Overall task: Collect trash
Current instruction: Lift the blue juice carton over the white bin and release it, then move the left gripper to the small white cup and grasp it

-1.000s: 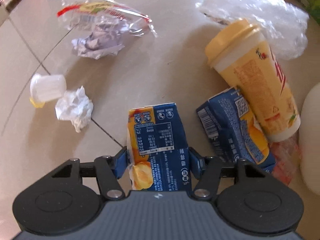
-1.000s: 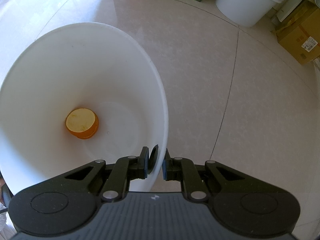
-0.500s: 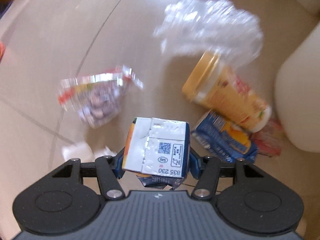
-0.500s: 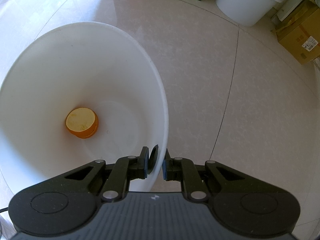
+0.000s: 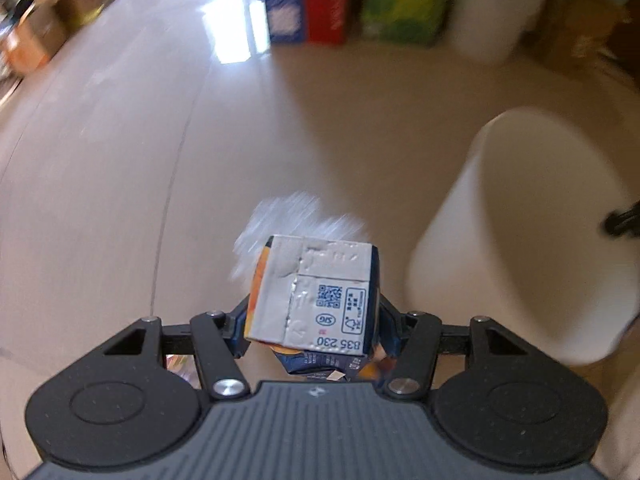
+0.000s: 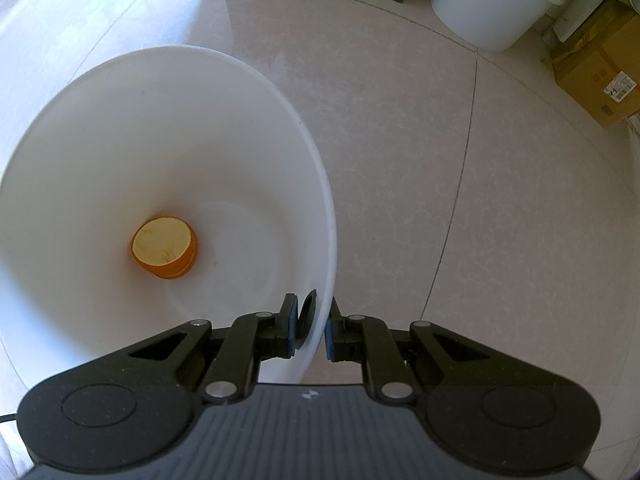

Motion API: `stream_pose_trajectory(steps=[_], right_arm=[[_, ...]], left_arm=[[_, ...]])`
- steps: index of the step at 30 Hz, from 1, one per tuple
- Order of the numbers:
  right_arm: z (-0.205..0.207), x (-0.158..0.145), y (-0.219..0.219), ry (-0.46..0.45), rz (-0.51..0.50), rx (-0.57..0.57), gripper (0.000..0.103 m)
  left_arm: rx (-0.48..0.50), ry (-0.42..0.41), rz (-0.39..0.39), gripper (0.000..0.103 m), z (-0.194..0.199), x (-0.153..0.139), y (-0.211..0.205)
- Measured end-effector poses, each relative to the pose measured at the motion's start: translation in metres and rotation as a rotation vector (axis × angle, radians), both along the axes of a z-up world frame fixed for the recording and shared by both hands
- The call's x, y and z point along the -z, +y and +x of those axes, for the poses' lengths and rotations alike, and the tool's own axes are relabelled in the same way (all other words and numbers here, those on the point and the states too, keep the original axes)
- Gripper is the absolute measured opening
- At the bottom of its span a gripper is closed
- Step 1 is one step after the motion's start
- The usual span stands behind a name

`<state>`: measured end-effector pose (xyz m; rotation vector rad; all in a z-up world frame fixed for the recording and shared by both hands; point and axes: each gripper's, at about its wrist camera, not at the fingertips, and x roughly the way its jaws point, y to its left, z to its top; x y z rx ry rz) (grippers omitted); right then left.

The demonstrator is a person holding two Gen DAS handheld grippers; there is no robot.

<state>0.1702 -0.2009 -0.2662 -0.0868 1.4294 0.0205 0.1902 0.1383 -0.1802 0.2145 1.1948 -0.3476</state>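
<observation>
My left gripper (image 5: 314, 320) is shut on a crushed blue and orange drink carton (image 5: 312, 304), held up off the floor with its silver end facing the camera. To its right stands the white bin (image 5: 448, 240), its mouth tilted toward the view. In the right wrist view my right gripper (image 6: 311, 330) is shut on the rim of that white bin (image 6: 320, 184), one pad inside and one outside. An orange cup (image 6: 164, 248) lies at the bottom of the bin. A blurred clear plastic bag (image 5: 296, 216) shows on the floor behind the carton.
Blue, red and green boxes (image 5: 332, 4) and a second white bucket (image 5: 496, 12) line the far wall. The same white bucket (image 6: 492, 4) and a brown cardboard box (image 6: 600, 68) stand at the upper right of the right wrist view. Tiled floor lies around the bin.
My left gripper lifted the carton off the floor, rolled, and swung toward the white bin; the floor litter dropped out of view. The right gripper and the bin stayed put.
</observation>
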Motion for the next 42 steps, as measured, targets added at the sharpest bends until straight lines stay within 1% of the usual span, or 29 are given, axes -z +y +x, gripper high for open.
stream_pose_trajectory(steps=[3,5,7,9,10,11,13,16,18,21,24,26,28,32,36,42], right_arm=[[-0.002,0.000,-0.001,-0.006,0.004,0.000,0.016],[-0.004,0.000,-0.003,-0.007,0.010,0.002,0.015],[-0.006,0.000,-0.004,-0.005,0.020,0.006,0.015],[-0.007,0.000,-0.004,-0.005,0.022,0.001,0.015],[-0.008,-0.001,-0.004,-0.005,0.023,-0.001,0.015],[-0.009,-0.001,-0.004,-0.006,0.022,-0.003,0.015],[-0.009,-0.001,-0.004,-0.005,0.024,-0.004,0.015],[-0.008,-0.001,-0.005,-0.005,0.024,-0.010,0.015],[-0.006,-0.001,-0.005,-0.005,0.025,-0.011,0.015],[-0.006,0.000,-0.004,-0.003,0.024,-0.014,0.015],[-0.006,0.000,-0.004,-0.003,0.026,-0.013,0.015],[-0.006,0.001,-0.003,-0.006,0.023,-0.016,0.015],[-0.007,0.001,-0.002,-0.008,0.023,-0.017,0.015],[-0.009,0.002,-0.002,-0.008,0.021,-0.016,0.015],[-0.009,0.003,0.000,-0.009,0.017,-0.013,0.016],[-0.009,0.003,0.001,-0.012,0.011,-0.009,0.016]], left_arm=[[0.061,-0.017,-0.055,0.059,0.006,-0.028,-0.037],[0.109,-0.028,-0.081,0.059,0.008,-0.041,-0.066],[0.151,-0.035,-0.111,0.059,0.008,-0.046,-0.091],[0.188,-0.035,-0.124,0.060,0.008,-0.042,-0.115],[0.197,-0.044,-0.127,0.062,0.007,-0.037,-0.124],[0.210,-0.051,-0.131,0.073,0.006,-0.037,-0.131],[0.232,-0.062,-0.144,0.087,0.003,-0.035,-0.143],[0.245,-0.084,-0.158,0.088,-0.001,-0.033,-0.146],[0.240,-0.087,-0.146,0.088,-0.001,-0.034,-0.143],[0.215,-0.099,-0.127,0.090,0.003,-0.035,-0.126],[0.169,-0.107,-0.099,0.092,0.007,-0.031,-0.094],[0.129,-0.126,-0.055,0.094,0.008,-0.023,-0.066],[0.082,-0.128,-0.013,0.094,0.009,-0.012,-0.038],[-0.049,-0.086,0.056,0.094,0.004,0.025,0.028],[-0.187,-0.019,0.066,0.094,-0.008,0.068,0.088],[-0.392,0.081,0.101,0.094,-0.030,0.143,0.151]])
